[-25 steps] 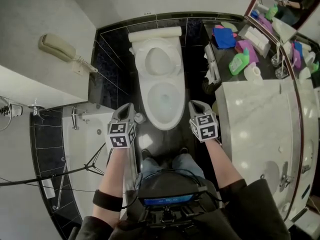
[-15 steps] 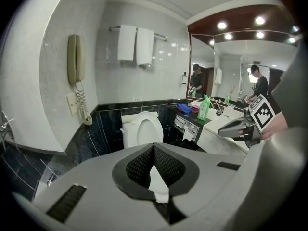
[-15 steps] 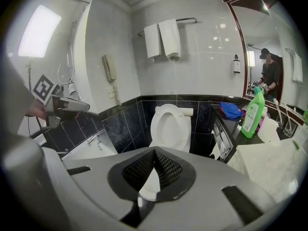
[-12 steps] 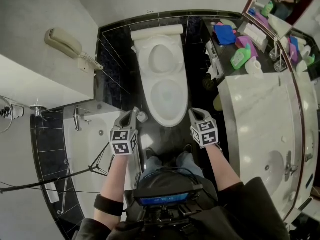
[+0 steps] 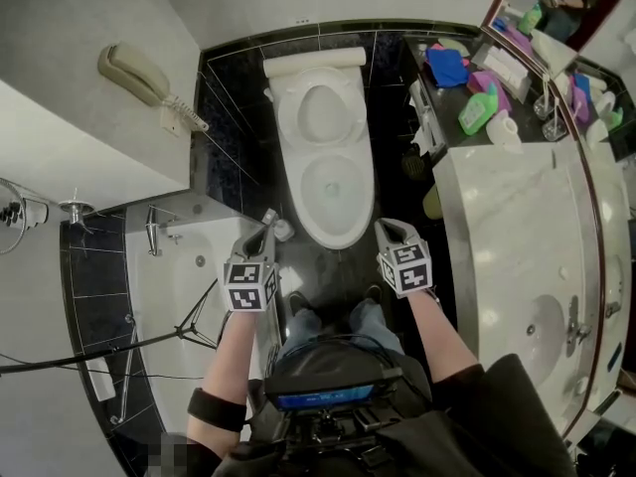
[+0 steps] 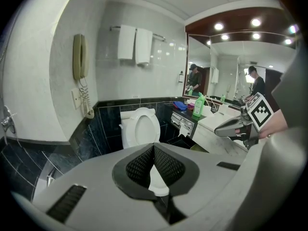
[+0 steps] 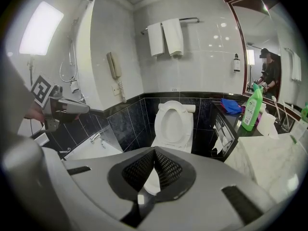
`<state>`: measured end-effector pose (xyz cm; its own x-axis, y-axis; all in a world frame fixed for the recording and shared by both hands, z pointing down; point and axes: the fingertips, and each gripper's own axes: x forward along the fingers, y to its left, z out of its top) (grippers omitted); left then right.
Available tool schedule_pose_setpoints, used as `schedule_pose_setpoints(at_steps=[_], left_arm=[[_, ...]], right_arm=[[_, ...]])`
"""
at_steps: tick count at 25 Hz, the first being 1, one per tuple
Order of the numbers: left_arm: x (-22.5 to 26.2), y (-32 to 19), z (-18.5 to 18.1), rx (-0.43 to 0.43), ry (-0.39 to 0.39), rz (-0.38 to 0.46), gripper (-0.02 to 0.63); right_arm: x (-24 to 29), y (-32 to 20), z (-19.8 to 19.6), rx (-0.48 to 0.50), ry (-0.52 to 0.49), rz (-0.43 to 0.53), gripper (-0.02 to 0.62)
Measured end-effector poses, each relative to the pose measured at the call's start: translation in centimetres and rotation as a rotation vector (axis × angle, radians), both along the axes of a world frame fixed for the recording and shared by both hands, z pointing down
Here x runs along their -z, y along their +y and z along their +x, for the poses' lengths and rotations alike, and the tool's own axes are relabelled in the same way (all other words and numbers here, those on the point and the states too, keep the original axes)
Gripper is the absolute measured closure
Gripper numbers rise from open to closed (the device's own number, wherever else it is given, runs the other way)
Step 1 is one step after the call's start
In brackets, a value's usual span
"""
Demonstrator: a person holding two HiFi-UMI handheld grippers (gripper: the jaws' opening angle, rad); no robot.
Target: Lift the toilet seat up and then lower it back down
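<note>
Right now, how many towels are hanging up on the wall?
2. The left towel and the right towel hang side by side on a rail high above the toilet. More could be out of view.

The left tool [image 5: 266, 221], grey plastic with a black-and-white marker cube [image 5: 248, 284], and the matching right tool [image 5: 384, 227] are held side by side ahead of the person's body, well apart, both pointing forward and downward. On each, the dark mesh pads [image 6: 167, 167] meet at the tips with nothing between them. Bare forearms [image 5: 231, 351] run back to dark sleeves [image 5: 497, 405]. A black band [image 5: 211, 405] wraps the left forearm.
</note>
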<state>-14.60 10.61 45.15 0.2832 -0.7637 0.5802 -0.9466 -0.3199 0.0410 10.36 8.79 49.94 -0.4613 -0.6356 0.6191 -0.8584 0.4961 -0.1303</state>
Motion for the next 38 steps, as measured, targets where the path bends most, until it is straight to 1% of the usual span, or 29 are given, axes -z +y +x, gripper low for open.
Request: schedule_pose_setpoints(at_steps=[8, 14, 20, 29, 38], left_arm=[[0.3, -0.1, 1.2, -0.016, 0.005, 0.007, 0.606], [-0.2, 0.1, 1.9, -0.027, 0.001, -0.005, 0.606], [-0.1, 0.0, 2.0, -0.030, 0.001, -0.009, 0.606], [-0.4, 0.2, 1.9, -0.030, 0.000, -0.009, 0.606], [-0.5, 0.4, 1.8, -0.025, 0.003, -0.006, 0.606]], right_arm=[[-0.3, 0.4, 0.0, 0.032, 0.018, -0.007, 0.586], [-0.1, 0.1, 0.4, 0.035, 0.018, -0.011, 0.586], [0.2, -0.5, 1.1, 0.007, 0.024, 0.015, 0.586], [0.1, -0.3, 0.9, 0.021, 0.016, 0.004, 0.586], [-0.1, -0.3, 0.8, 0.027, 0.025, 0.017, 0.586]])
